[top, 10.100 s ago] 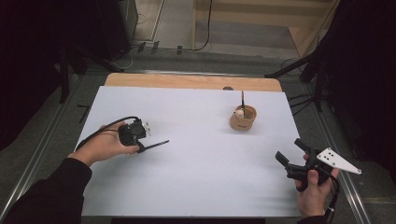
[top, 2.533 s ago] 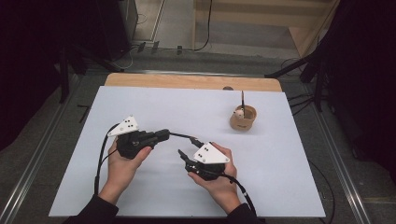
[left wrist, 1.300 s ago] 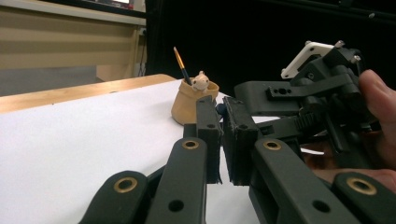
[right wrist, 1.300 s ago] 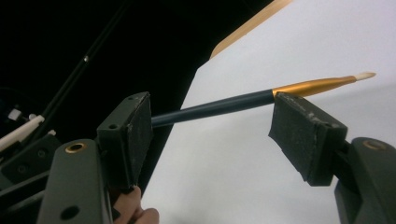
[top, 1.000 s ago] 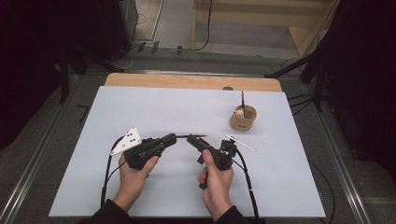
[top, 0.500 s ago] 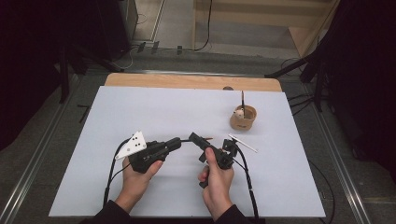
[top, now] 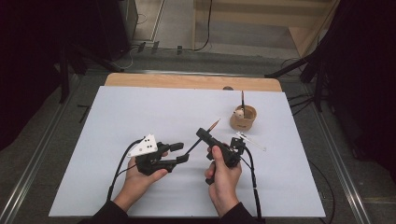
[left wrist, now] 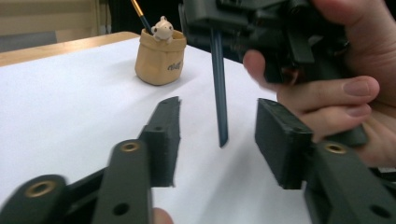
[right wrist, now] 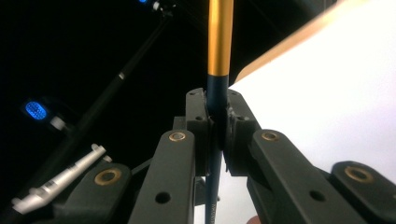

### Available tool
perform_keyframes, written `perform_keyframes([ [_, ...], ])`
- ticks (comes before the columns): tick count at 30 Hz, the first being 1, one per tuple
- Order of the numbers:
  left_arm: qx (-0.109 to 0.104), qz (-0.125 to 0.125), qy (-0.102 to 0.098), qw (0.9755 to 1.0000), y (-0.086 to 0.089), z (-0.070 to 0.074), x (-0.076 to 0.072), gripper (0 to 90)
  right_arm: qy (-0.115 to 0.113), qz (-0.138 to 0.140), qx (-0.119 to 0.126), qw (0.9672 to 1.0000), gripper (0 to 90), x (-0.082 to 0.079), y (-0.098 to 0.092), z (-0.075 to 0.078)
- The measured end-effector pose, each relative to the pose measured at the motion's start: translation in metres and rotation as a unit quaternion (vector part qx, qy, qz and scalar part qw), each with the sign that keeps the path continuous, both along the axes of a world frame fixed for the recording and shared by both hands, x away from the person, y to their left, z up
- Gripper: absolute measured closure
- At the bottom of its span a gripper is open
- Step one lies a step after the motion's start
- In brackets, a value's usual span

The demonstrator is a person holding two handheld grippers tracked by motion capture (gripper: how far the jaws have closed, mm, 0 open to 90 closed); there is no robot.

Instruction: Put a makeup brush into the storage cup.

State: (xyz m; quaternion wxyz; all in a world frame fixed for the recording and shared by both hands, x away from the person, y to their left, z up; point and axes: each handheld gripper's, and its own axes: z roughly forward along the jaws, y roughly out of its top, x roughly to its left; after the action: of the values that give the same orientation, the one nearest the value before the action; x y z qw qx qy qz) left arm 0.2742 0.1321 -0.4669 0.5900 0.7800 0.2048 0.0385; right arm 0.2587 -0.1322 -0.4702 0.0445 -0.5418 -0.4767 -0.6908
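A thin dark blue brush (top: pixel 205 136) with a gold sleeve (right wrist: pixel 219 37) is clamped in my right gripper (top: pixel 201 134), which is shut on its shaft at mid-table. The brush slants from its pale tip at the far right down to its tail at the near left. In the right gripper view the jaws of that gripper (right wrist: pixel 216 107) press on the shaft from both sides. My left gripper (top: pixel 181 152) stands open just to the left. In the left gripper view, the brush (left wrist: pixel 218 93) hangs with its tail between the spread pads (left wrist: pixel 164 135), touching neither.
A tan bag-shaped holder (top: pixel 243 117) stands at the back right with another brush and a small figure in it; the same holder (left wrist: pixel 160 58) shows in the left gripper view. White sheet (top: pixel 140 112) covers the table, and a wooden strip (top: pixel 187 81) runs along the far edge.
The left gripper has opened off the brush's tail and drawn slightly back. The right gripper keeps the brush, which now tilts with its tip toward the holder.
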Motion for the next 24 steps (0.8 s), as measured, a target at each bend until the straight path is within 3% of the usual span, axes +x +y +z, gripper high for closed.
perform_keyframes([
  [2,0.001,0.002,0.000,1.0000,0.000,0.000,0.000,48.8,-0.022,-0.008,-0.045,0.9987,83.8,-0.001,0.000,0.006],
  [4,0.002,0.005,0.001,1.0000,0.001,0.001,0.000,46.2,-0.037,-0.012,-0.071,0.9967,83.8,-0.002,-0.001,0.011],
  [7,0.000,0.012,0.005,0.9999,0.004,0.002,0.001,38.7,-0.057,-0.019,-0.118,0.9913,83.8,-0.003,-0.003,0.016],
  [13,0.001,0.046,0.002,0.9990,0.011,0.004,0.001,21.8,-0.068,-0.026,-0.157,0.9849,83.8,-0.003,-0.008,0.017],
  [15,0.001,0.043,0.002,0.9991,0.012,0.004,0.001,13.6,-0.074,-0.026,-0.169,0.9824,83.8,-0.003,-0.008,0.018],
  [19,-0.010,0.015,0.011,0.9998,0.018,0.003,0.003,0.3,-0.089,-0.027,-0.201,0.9751,83.7,-0.003,-0.008,0.018],
  [24,-0.007,0.031,0.003,0.9995,0.024,0.003,0.003,0.0,-0.109,-0.024,-0.237,0.9651,83.8,-0.004,-0.007,0.019],
])
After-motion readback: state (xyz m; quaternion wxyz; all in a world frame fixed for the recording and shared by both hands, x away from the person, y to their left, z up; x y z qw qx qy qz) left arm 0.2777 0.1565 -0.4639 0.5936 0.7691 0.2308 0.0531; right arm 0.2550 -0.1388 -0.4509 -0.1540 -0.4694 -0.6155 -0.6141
